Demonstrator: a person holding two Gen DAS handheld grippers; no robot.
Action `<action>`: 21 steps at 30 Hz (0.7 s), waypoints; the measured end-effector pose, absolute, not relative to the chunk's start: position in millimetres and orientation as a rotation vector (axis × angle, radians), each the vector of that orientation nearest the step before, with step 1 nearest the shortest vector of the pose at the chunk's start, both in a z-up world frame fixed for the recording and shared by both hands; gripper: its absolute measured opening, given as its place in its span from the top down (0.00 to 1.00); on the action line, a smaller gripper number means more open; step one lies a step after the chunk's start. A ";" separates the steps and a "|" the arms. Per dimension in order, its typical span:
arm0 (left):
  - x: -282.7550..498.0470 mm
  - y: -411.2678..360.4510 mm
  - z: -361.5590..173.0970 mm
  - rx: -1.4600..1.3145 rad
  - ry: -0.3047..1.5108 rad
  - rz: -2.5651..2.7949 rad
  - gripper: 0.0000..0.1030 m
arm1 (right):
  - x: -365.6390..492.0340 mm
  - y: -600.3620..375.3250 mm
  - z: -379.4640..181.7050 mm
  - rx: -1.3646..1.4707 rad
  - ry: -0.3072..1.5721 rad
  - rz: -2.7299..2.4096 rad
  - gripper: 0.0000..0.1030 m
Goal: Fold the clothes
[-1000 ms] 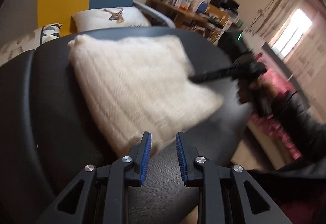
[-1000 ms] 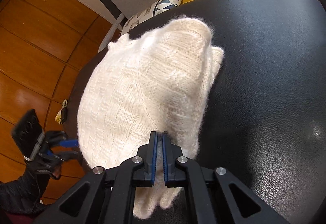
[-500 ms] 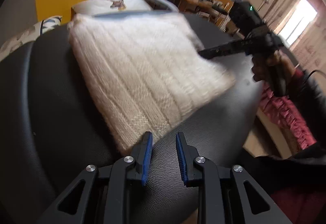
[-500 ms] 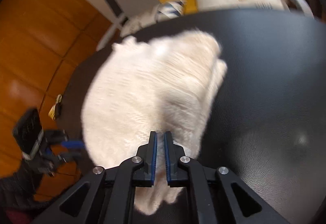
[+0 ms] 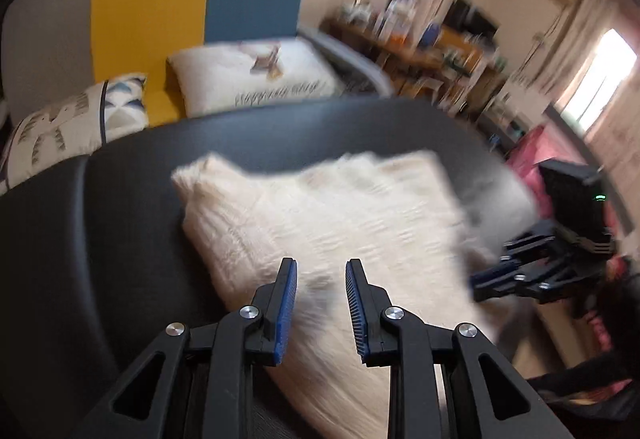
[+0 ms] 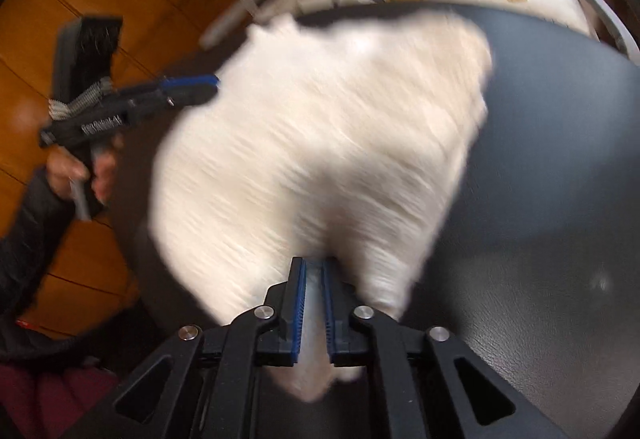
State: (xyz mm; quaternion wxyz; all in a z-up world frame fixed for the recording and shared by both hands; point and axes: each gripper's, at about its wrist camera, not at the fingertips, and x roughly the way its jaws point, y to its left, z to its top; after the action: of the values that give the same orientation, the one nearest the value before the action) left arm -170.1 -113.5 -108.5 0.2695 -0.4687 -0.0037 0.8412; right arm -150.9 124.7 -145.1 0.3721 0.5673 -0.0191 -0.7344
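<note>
White knit sweater (image 6: 320, 143) folded on black table (image 6: 540, 199), right gripper (image 6: 314, 303) pinching its near edge, left gripper (image 5: 320, 303) narrowly parted, empty above sweater.

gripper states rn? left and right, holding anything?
Left gripper: open, nothing between its pads, poised over the white knit sweater.
Right gripper: shut on the sweater's near edge, white knit pinched between its pads.

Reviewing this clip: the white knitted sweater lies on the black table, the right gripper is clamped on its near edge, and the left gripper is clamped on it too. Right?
Not quite. The left gripper is not clamped: the left wrist view shows its jaws apart above the sweater. The right gripper does pinch the sweater's near edge on the black table.
</note>
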 end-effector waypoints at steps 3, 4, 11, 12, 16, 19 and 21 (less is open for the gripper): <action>-174.7 -110.7 -120.9 -1.264 0.008 2.277 0.75 | -155.5 135.9 -155.5 1.456 -0.165 -1.850 0.97; -173.7 -112.3 -116.2 -1.256 0.001 2.278 0.75 | -156.1 137.2 -154.7 1.455 -0.167 -1.846 0.97; -179.0 -134.6 -77.2 -1.164 -0.073 2.315 0.74 | -164.2 136.4 -107.8 1.378 -0.084 -1.851 0.94; -185.2 -136.6 -76.2 -1.165 -0.071 2.323 0.74 | -168.2 136.3 -96.9 1.348 -0.084 -1.864 0.94; -209.2 -135.2 -83.8 -1.204 -0.053 2.322 0.74 | -200.2 130.4 -69.8 1.261 -0.104 -1.950 0.89; -218.9 -124.7 -101.9 -1.257 -0.010 2.300 0.74 | -230.3 128.1 -84.3 1.330 -0.096 -1.990 0.89; -223.1 -119.0 -114.2 -1.288 0.012 2.283 0.74 | -249.2 127.7 -107.0 1.422 -0.094 -1.986 0.89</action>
State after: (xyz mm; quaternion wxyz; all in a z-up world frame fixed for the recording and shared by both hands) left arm -223.1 -119.0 -114.2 0.2571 -0.4748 0.0045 0.8417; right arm -249.2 127.7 -107.0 0.3414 0.5468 -0.0360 -0.7637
